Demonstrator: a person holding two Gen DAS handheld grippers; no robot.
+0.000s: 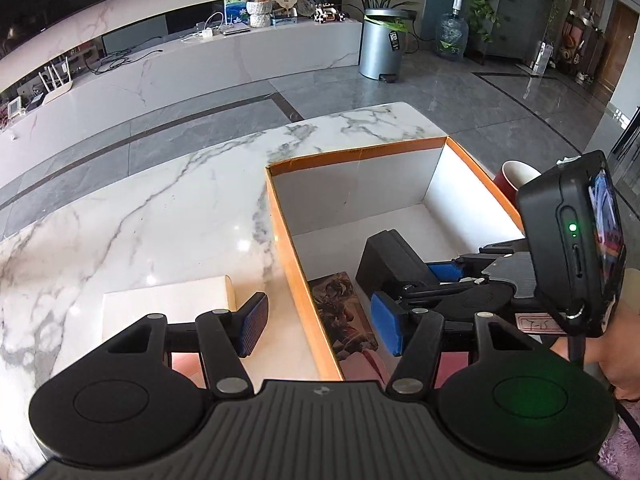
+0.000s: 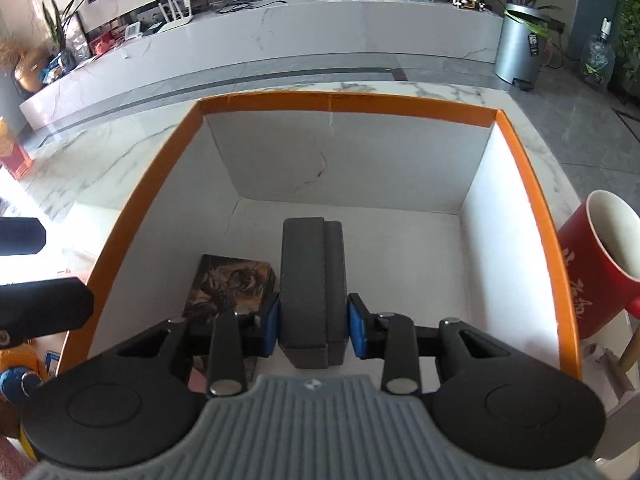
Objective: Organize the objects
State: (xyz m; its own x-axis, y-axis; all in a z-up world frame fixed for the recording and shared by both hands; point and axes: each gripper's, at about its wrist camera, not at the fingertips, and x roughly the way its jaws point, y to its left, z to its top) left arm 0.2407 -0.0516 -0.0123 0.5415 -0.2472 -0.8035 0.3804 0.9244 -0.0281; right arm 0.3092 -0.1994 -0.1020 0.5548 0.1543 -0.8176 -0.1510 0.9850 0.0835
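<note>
A dark grey rectangular case [image 2: 313, 288] is clamped by the right gripper [image 2: 313, 330] inside the orange-rimmed white cardboard box [image 2: 332, 102], beside a flat illustrated card box [image 2: 230, 284]. The left gripper [image 1: 320, 326] is held with jaws apart and empty, straddling the box's orange wall above the white marble tabletop [image 1: 160, 208].

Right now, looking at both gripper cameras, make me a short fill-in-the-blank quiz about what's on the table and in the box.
1. The right gripper has its jaws closed on a dark grey rectangular ____.
2. The white-lined cardboard box has an ____ rim.
3. Flat on the box floor lies a brown illustrated card pack, to the ____ of the held thing in the right wrist view.
4. Outside the box's right wall stands a ____ ceramic mug.

Missing words: case; orange; left; red
</note>
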